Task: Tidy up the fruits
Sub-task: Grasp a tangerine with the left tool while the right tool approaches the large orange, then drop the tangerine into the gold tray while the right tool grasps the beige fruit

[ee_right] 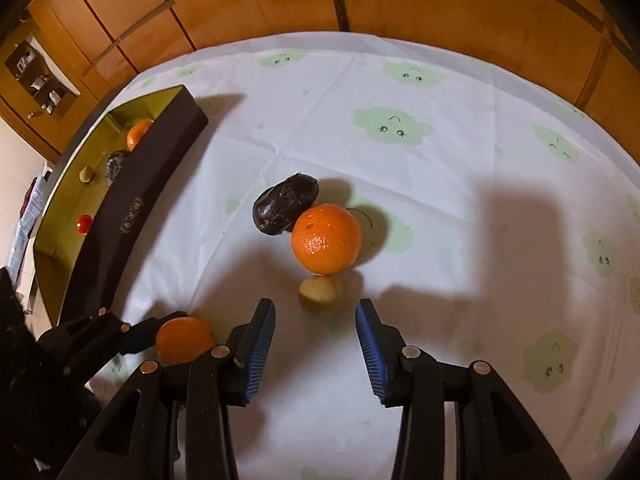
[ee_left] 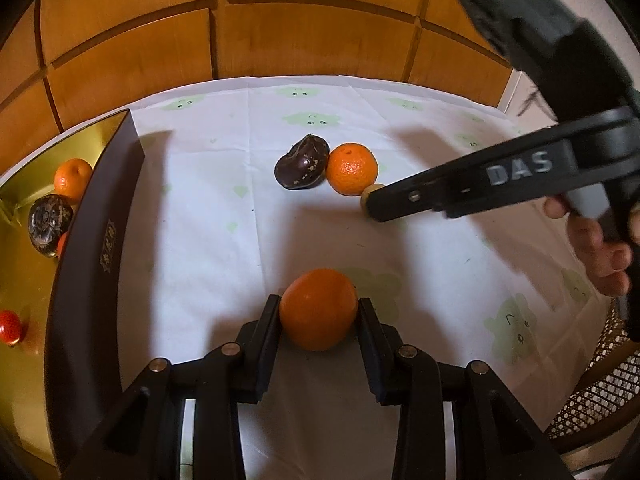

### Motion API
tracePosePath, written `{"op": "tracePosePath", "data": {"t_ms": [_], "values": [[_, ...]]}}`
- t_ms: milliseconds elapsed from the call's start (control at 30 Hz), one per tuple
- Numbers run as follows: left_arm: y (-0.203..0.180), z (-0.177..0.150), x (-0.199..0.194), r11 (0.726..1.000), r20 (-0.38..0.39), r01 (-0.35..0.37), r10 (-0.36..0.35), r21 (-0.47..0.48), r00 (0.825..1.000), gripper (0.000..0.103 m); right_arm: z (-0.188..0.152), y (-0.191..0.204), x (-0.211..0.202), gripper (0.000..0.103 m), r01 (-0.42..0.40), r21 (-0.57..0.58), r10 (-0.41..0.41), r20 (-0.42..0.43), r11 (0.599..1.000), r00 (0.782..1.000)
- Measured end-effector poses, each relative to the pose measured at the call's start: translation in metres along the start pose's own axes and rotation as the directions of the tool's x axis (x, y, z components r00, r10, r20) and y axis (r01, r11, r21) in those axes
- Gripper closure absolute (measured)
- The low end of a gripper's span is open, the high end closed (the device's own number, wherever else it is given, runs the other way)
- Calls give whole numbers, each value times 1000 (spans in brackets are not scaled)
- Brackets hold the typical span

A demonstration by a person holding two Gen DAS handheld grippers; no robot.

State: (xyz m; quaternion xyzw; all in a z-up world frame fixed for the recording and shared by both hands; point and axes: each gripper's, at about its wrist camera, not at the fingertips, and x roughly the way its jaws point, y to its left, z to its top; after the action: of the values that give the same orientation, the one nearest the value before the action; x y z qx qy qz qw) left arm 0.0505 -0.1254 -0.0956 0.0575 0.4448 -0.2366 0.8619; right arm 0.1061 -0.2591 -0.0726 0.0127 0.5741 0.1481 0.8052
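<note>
An orange (ee_left: 318,308) rests on the white cloth, and my left gripper (ee_left: 319,305) is shut on it, a pad pressing each side. From the right wrist view the same orange (ee_right: 184,340) shows at the lower left in that gripper (ee_right: 160,334). My right gripper (ee_right: 315,309) is open and points down. A small yellow-green fruit (ee_right: 320,294) lies just between its fingertips, untouched. Right behind it sit a second orange (ee_right: 326,239) and a dark wrinkled fruit (ee_right: 285,208), touching each other. In the left wrist view the right gripper (ee_left: 374,202) reaches in from the right.
A dark box with a gold inside (ee_left: 92,240) stands along the left edge of the table. It holds an orange (ee_left: 72,178), a dark fruit (ee_left: 50,224) and a small red fruit (ee_left: 9,326). Wooden cabinet doors (ee_left: 240,40) rise behind the table. A hand (ee_left: 600,256) holds the right gripper.
</note>
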Motion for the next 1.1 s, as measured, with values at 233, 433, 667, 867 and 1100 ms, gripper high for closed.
{"op": "tracePosePath", "data": {"t_ms": [233,433,667,867,1100], "values": [[0,-3,-3,1000,8,8,-8,0,1000,66,8,9,16,78,62,-46,-63,-14,997,998],[3,-5,-3,1000,17,16,-16,-1,1000,66,-3,21,12,78,127,-167,-137,-47,978,989],[2,-6,-4,1000,27,1,-2,11,1000,66,-21,-8,3,78,65,-86,-70,-56,994,996],[0,-5,-4,1000,26,-11,11,25,1000,66,-20,-24,4,78,15,-22,-16,-54,1000,998],[-4,-5,-4,999,22,-31,30,43,999,66,-17,-17,10,78,54,-56,-57,-56,997,997]]}}
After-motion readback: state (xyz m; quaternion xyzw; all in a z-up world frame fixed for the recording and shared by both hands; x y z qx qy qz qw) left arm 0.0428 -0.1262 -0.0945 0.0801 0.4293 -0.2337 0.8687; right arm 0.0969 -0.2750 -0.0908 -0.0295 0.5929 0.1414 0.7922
